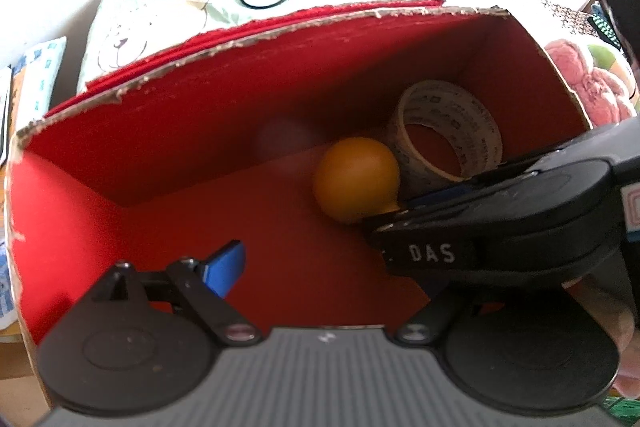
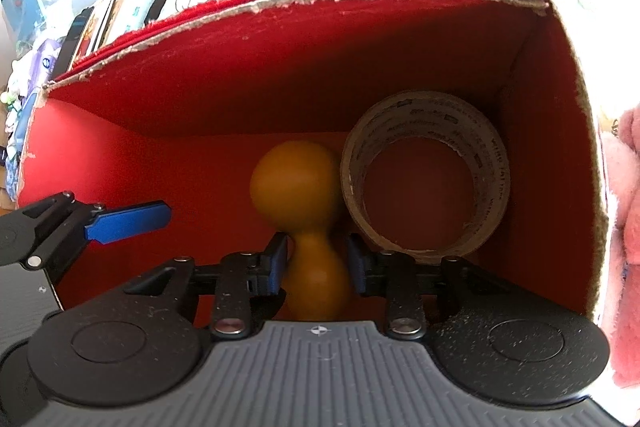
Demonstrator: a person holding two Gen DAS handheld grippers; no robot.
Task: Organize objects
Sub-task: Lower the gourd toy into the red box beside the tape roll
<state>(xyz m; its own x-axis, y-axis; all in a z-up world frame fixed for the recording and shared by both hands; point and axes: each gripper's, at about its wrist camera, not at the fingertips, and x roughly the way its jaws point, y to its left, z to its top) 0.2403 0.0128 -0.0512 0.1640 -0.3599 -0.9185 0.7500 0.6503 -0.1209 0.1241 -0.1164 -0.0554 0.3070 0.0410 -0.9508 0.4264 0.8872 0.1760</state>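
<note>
Orange gourd-shaped toy's (image 2: 296,183) narrow waist between the right gripper's (image 2: 318,263) pinching fingers, left gripper (image 1: 320,267) spread.

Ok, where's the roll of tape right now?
In both views the tape roll stands on edge in the red box's far right corner, just right of the orange bulb.

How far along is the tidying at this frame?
Done: the tape roll already sits inside the red box. In hand: the right tongs straddle the orange bulb-shaped object, low inside the box. The left tongs are open, empty. Nothing else waiting is visible.
</note>
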